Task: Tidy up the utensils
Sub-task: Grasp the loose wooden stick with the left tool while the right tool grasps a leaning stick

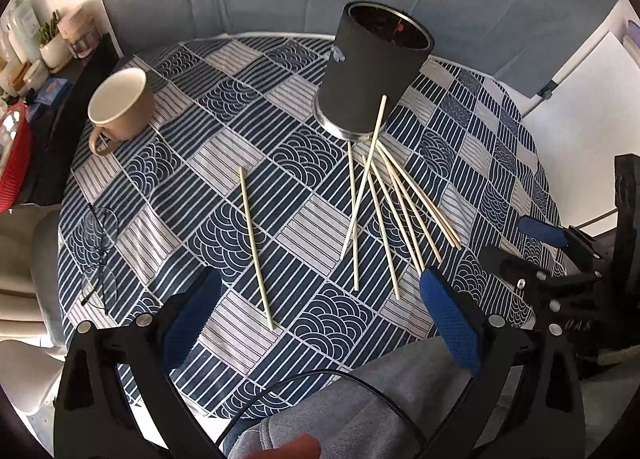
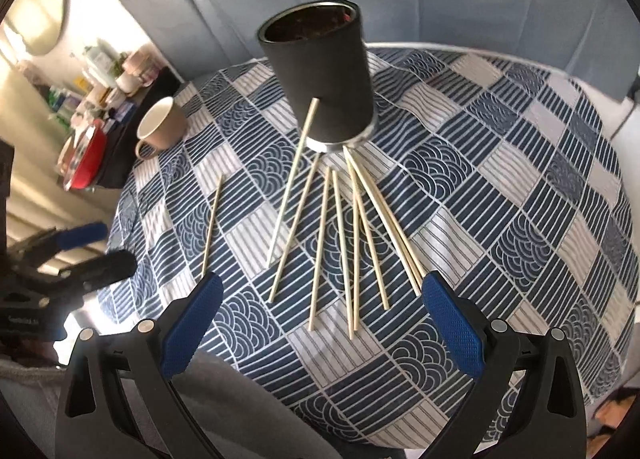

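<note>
A black cylindrical holder (image 1: 368, 75) (image 2: 320, 75) stands upright on the patterned tablecloth. Several pale wooden chopsticks (image 1: 384, 215) (image 2: 340, 243) lie fanned out in front of it. One chopstick (image 1: 362, 175) (image 2: 292, 183) leans with its tip against the holder. A single chopstick (image 1: 256, 247) (image 2: 212, 227) lies apart to the left. My left gripper (image 1: 320, 299) is open and empty above the near edge. My right gripper (image 2: 320, 303) is open and empty over the near ends of the fan; it also shows in the left wrist view (image 1: 516, 243).
A beige mug (image 1: 120, 107) (image 2: 160, 127) stands at the far left. Eyeglasses (image 1: 98, 251) lie near the left table edge. A red bowl (image 2: 86, 163) and cluttered shelf sit beyond the table on the left. Grey-clothed legs (image 1: 360, 411) are below the near edge.
</note>
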Motion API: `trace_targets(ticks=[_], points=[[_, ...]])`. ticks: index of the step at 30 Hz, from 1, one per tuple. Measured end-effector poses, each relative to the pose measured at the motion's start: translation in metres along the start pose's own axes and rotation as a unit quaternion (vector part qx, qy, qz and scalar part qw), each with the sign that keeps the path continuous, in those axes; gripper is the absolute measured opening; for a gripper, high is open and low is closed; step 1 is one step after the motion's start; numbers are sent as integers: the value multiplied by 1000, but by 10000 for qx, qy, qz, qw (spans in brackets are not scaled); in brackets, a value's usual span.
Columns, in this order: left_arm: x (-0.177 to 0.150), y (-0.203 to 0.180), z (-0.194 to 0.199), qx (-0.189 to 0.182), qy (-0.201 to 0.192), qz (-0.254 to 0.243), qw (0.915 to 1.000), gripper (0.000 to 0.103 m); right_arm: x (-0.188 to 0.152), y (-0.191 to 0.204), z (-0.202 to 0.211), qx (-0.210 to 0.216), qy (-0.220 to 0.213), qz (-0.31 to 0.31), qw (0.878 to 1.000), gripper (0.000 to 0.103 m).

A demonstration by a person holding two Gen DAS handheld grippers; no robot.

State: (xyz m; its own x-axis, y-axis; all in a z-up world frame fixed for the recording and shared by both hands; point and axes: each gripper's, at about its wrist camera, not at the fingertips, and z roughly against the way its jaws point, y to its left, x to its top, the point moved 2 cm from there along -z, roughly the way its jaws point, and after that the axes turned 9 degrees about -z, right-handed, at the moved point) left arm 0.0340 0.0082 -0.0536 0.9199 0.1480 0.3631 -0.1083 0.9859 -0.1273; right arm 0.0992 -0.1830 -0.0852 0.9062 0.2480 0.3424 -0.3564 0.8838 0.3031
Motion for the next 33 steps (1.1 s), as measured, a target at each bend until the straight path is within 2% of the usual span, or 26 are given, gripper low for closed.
trace_targets(ticks=[2, 6, 11, 12, 13, 14, 15, 20, 25, 33], points=[[1, 3, -5, -41, 82, 52, 9999, 97, 6, -14, -11, 36, 225, -252, 9994, 95], [5, 12, -18, -140, 310, 211, 9992, 97, 21, -42, -24, -163, 185, -503, 9984, 94], [9, 23, -32, -203, 533, 364, 9977, 97, 38, -60, -42, -389, 198, -340, 9985, 93], [10, 25, -34, -215, 562, 392, 9974, 97, 41, -61, -47, -450, 230, -275, 9983, 90], [12, 29, -38, -223, 617, 429, 9969, 97, 43, -64, -51, -503, 250, -225, 9982, 76], [13, 31, -41, -229, 648, 457, 9966, 97, 46, -67, -56, -580, 274, -170, 9978, 65], [13, 35, -45, -208, 687, 489, 9962, 97, 49, -70, -62, -671, 317, -146, 9971, 60], [16, 52, -72, 125, 884, 463, 9949, 97, 57, -74, -91, -653, 627, 194, 9957, 60], [12, 68, -107, 464, 1217, 446, 9905, 97, 64, -70, -113, -970, 792, 711, 9896, 58], [11, 87, -139, 588, 1413, 663, 9860, 97, 67, -53, -133, -1107, 1019, 1336, 9796, 56]])
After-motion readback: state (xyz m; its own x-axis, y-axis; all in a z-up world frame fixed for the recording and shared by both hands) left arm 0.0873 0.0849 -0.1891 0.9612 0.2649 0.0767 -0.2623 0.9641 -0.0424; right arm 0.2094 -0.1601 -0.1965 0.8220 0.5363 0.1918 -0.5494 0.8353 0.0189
